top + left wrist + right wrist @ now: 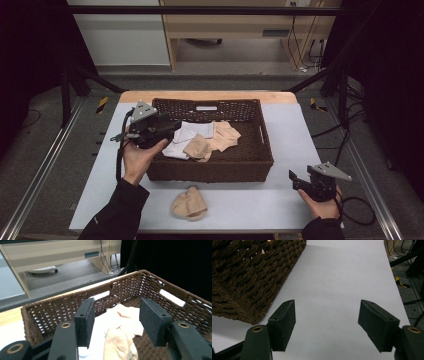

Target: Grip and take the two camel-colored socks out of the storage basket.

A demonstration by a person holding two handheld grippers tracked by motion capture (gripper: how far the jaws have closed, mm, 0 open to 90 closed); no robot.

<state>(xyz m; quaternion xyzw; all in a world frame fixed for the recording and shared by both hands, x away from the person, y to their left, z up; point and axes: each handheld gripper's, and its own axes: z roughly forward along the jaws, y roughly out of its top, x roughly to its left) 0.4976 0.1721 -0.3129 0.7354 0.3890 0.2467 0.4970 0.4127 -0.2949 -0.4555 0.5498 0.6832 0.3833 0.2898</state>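
Hovering over woven basket (210,170), left gripper (116,320), jaws spread; right gripper (325,322) likewise spread above tabletop (337,277). Beige sock (189,204) (probably soft, light): pinch mid-fold.

Table viewed from above; basket (210,165) seen close in left gripper view, its corner in right gripper view.

Setting was a lab or test bay, not a home. The table (300,150) stood inside a dark metal frame (200,10) with black curtains (395,75) on the left and right. Aluminium rails (40,175) ran along the grey floor, with yellow-black hazard tape (102,104) by the far corners. Loose cables (300,45) hung near a pale wooden cabinet (240,20) at the far side.
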